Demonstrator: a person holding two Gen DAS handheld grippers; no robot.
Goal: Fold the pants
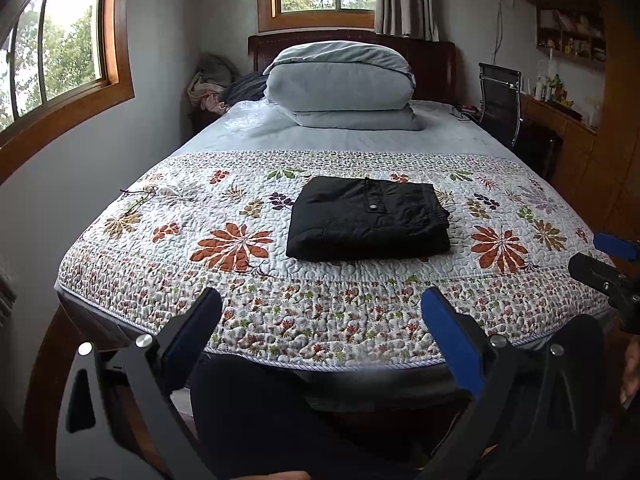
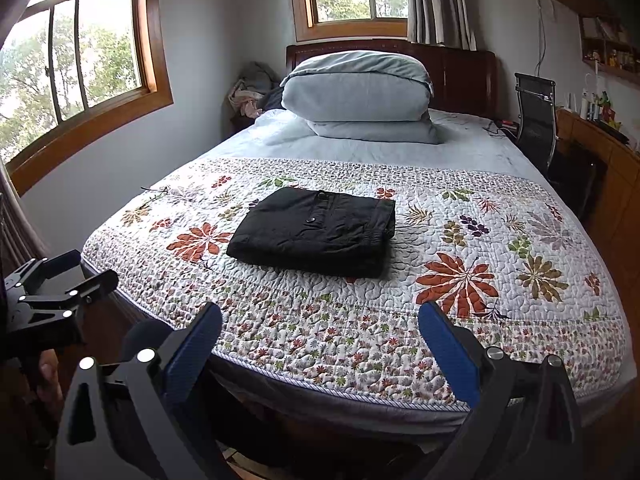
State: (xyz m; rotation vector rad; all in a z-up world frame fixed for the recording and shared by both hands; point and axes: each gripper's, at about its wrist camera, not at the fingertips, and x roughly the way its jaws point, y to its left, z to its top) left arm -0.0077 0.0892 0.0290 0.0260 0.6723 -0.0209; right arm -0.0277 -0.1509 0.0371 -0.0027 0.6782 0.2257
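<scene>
The black pants (image 1: 368,218) lie folded into a compact rectangle on the floral quilt (image 1: 240,288), near the foot of the bed; they also show in the right wrist view (image 2: 316,230). My left gripper (image 1: 322,308) is open and empty, held back off the foot edge of the bed, apart from the pants. My right gripper (image 2: 320,320) is open and empty too, also back from the foot edge. The right gripper shows at the right edge of the left wrist view (image 1: 612,260), and the left gripper at the left edge of the right wrist view (image 2: 60,284).
A folded grey duvet and pillow (image 1: 340,84) are stacked at the headboard. A black office chair (image 1: 500,100) and wooden desk (image 1: 560,120) stand right of the bed. The wall with a window (image 1: 60,52) runs along the left. Clothes are heaped (image 1: 212,84) in the far left corner.
</scene>
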